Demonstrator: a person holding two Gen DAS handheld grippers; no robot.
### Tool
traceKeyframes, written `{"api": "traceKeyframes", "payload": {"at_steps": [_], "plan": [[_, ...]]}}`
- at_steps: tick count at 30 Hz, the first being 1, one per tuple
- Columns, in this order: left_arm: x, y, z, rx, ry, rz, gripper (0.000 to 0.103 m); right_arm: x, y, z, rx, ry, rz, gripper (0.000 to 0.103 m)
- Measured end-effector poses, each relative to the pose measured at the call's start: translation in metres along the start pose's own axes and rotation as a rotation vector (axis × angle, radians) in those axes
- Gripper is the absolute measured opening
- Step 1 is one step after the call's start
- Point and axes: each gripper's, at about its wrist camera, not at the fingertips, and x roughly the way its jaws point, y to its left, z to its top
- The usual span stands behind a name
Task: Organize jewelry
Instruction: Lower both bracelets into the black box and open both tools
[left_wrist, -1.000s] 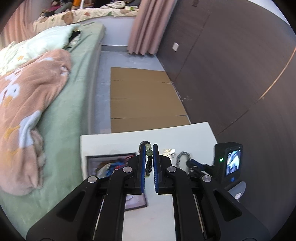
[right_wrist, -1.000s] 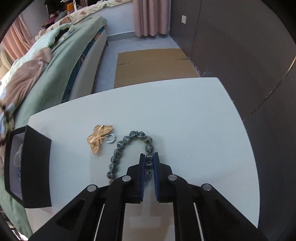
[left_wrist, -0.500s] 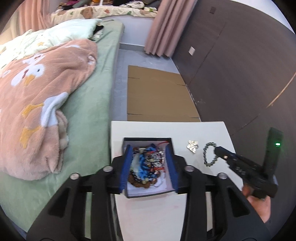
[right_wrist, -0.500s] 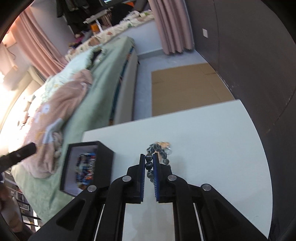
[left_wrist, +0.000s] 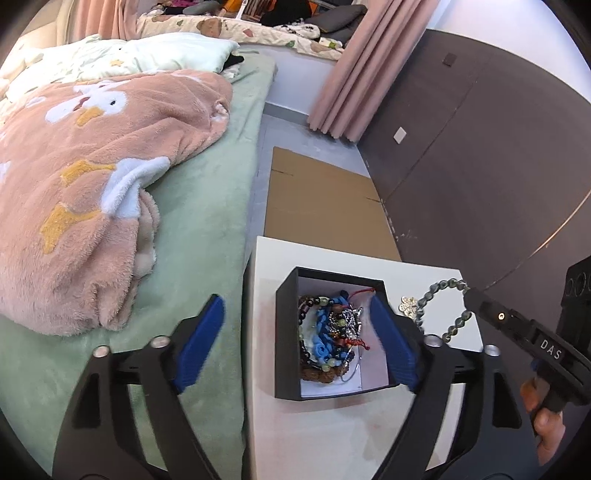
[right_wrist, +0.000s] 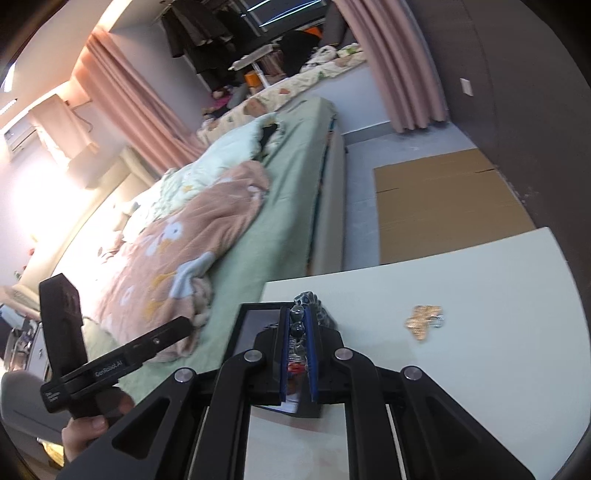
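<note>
A black box (left_wrist: 285, 332) holding several bracelets sits on the white table (left_wrist: 332, 435). My left gripper (left_wrist: 295, 343) hovers above it, jaws opening wide, pads touching nothing; the box's left part shows between them. My right gripper (right_wrist: 297, 314) is shut on a grey beaded bracelet (right_wrist: 314, 298), which hangs clear of the table over the box's (right_wrist: 255, 325) near edge. From the left wrist view that bracelet (left_wrist: 443, 285) dangles from the right gripper (left_wrist: 468, 293) just right of the box. A gold flower brooch (right_wrist: 423, 320) (left_wrist: 408, 304) lies on the table.
A bed with a green sheet (left_wrist: 207, 240) and pink blanket (left_wrist: 92, 177) runs along the table's left edge. Flat cardboard (left_wrist: 321, 206) lies on the floor beyond the table. A dark wall (left_wrist: 480, 166) stands close on the right. A hand (right_wrist: 85, 424) holds the left gripper.
The left gripper let go of a bead bracelet over the box and opened wide. The right gripper lifted the grey bracelet off the table and carried it left to the box.
</note>
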Motion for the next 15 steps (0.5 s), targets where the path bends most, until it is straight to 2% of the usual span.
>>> {"api": "traceKeyframes", "payload": {"at_steps": [5, 8, 9, 10, 11, 12, 13, 14, 15], "plan": [[0.004, 0.022, -0.006, -0.056, 0.021, 0.0, 0.088, 0.012, 0.02, -0.005, -0.029, 0.012, 0.048, 0.009], [0.003, 0.029, -0.007, -0.067, 0.023, -0.002, 0.088, 0.022, 0.027, -0.009, -0.025, 0.041, 0.088, 0.013], [0.002, 0.03, -0.007, -0.067, 0.022, -0.003, 0.088, 0.027, 0.027, -0.011, -0.013, 0.067, 0.106, 0.021], [0.001, 0.031, -0.007, -0.067, 0.02, -0.003, 0.088, 0.031, 0.026, -0.013, -0.001, 0.086, 0.106, 0.038], [-0.001, 0.033, -0.007, -0.069, 0.016, -0.002, 0.088, 0.031, 0.025, -0.014, 0.003, 0.079, 0.089, 0.045], [-0.002, 0.034, -0.007, -0.073, 0.013, 0.0, 0.088, 0.031, 0.024, -0.014, 0.004, 0.064, 0.063, 0.049], [-0.003, 0.035, -0.007, -0.076, 0.011, 0.001, 0.088, 0.029, 0.023, -0.015, 0.001, 0.053, 0.045, 0.049], [-0.004, 0.036, -0.007, -0.079, 0.006, 0.004, 0.088, 0.027, 0.021, -0.014, 0.002, 0.057, 0.042, 0.049], [-0.005, 0.036, -0.006, -0.08, 0.004, 0.005, 0.088, 0.026, 0.019, -0.014, 0.008, 0.06, 0.041, 0.054]]}}
